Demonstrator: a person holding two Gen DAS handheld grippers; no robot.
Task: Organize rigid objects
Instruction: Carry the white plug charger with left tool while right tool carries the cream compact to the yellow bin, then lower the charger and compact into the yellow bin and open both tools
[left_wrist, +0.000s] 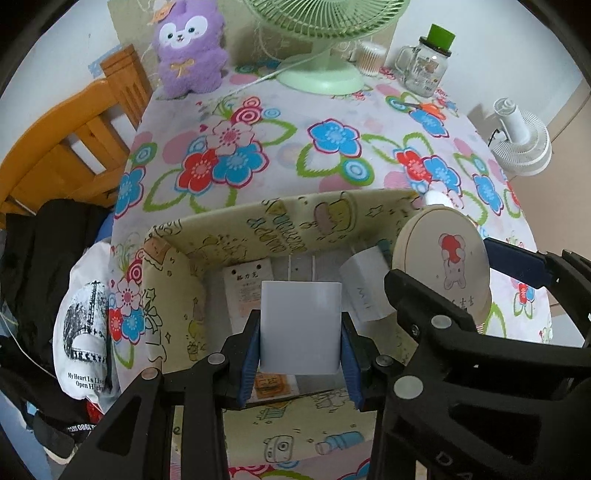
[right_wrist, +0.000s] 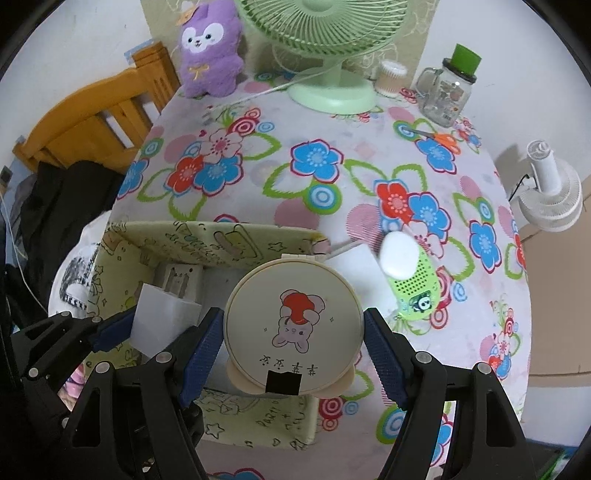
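Note:
A yellow cartoon-print storage box (left_wrist: 258, 225) stands on the floral table near its front-left edge; it also shows in the right wrist view (right_wrist: 207, 240). My left gripper (left_wrist: 300, 343) is shut on a white block (left_wrist: 300, 326) and holds it over the box. Inside lie a white charger (left_wrist: 364, 291) and a small white card (left_wrist: 248, 291). My right gripper (right_wrist: 293, 343) is shut on a round cream compact (right_wrist: 293, 328) with a rabbit picture, held over the box's right end. A green-and-white device (right_wrist: 410, 273) lies on the table right of the box.
At the table's back stand a purple plush toy (right_wrist: 210, 51), a green fan (right_wrist: 328, 92), a cotton-swab tub (right_wrist: 391, 79) and a glass jar with a green lid (right_wrist: 447, 92). Orange scissors (right_wrist: 439, 138) lie near the jar. A wooden chair (right_wrist: 92, 122) stands left, a white fan (right_wrist: 550, 195) right.

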